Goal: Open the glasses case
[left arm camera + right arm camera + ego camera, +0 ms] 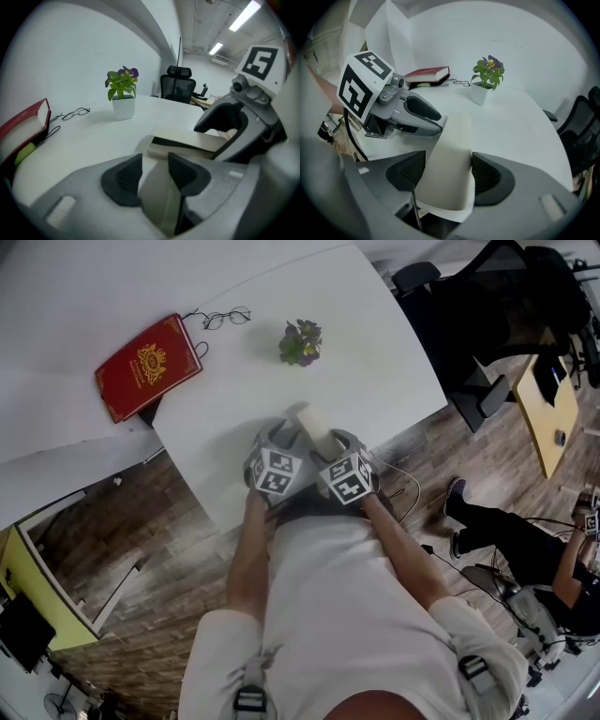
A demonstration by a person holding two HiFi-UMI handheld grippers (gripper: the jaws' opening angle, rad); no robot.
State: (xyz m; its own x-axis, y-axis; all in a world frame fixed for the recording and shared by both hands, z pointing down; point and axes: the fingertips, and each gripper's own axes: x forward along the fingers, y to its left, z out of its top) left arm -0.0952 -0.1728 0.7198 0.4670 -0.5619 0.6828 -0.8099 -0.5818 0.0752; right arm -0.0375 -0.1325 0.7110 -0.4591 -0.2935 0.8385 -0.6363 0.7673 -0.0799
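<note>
A cream glasses case (317, 426) lies near the front edge of the white table (375, 343), lengthwise away from me. In the left gripper view a dark slit shows between its lid and its base (187, 140). My right gripper (449, 176) straddles the near end of the case (452, 154), and both pads rest on its sides. My left gripper (154, 176) comes in from the left and has a cream part of the case pinched between its pads. In the head view the left gripper (286, 439) and the right gripper (333, 442) sit side by side at the case.
A red book (148, 367) and a pair of spectacles (225, 318) lie at the far left of the table. A small potted plant (301, 341) stands beyond the case. Black office chairs (487, 315) stand to the right, and a seated person (525, 540) is on the wooden floor.
</note>
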